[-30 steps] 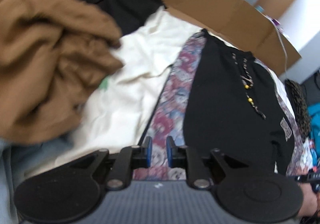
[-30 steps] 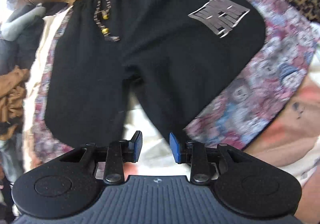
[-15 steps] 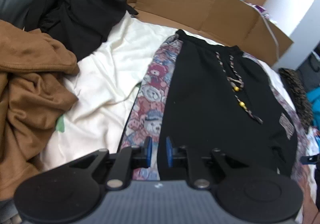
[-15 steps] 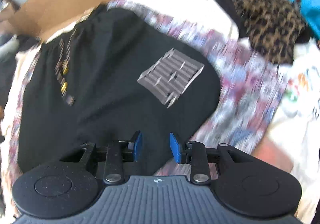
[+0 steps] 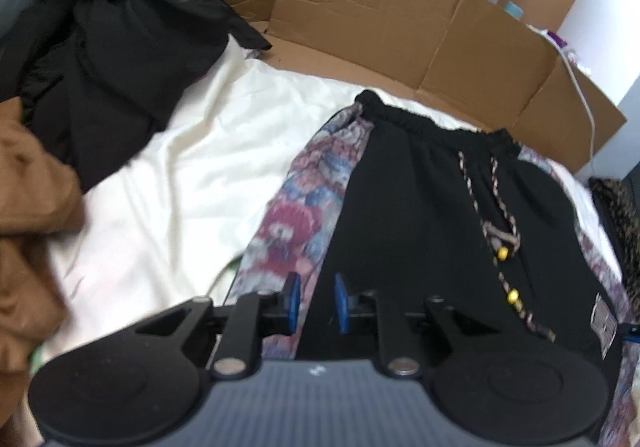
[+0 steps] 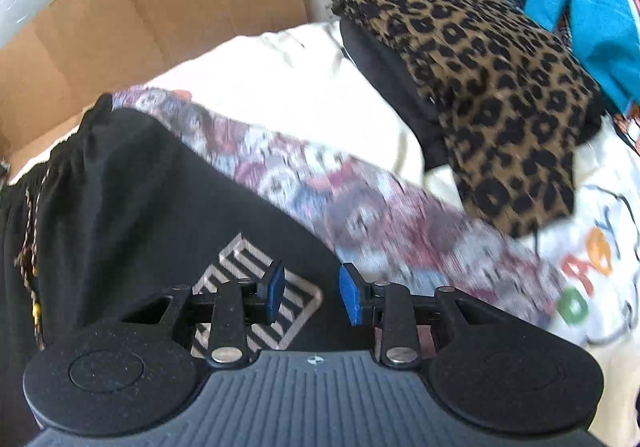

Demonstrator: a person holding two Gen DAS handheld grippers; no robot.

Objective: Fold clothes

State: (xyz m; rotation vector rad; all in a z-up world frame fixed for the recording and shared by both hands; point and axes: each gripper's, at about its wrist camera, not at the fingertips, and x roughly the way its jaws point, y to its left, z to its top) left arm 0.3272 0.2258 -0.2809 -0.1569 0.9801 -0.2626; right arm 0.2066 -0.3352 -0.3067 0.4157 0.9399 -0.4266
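Note:
Black drawstring shorts (image 5: 420,215) lie flat on a teddy-bear print cloth (image 5: 292,223), waistband toward the cardboard. They also show in the right wrist view (image 6: 132,207), with a striped patch (image 6: 244,259). My left gripper (image 5: 316,303) is open and empty over the left edge of the shorts. My right gripper (image 6: 310,293) is open and empty over the right edge of the shorts, near the patch.
A brown garment (image 5: 28,231) and a black garment (image 5: 108,79) are piled at the left. Flattened cardboard (image 5: 380,31) lines the far side. A leopard-print item (image 6: 492,79) and a blue item (image 6: 588,7) lie at the right. White sheet (image 5: 180,175) underneath.
Both grippers have moved up along the shorts toward the waistband. The right view swung right, bringing in the leopard-print item. The left jaws opened slightly wider.

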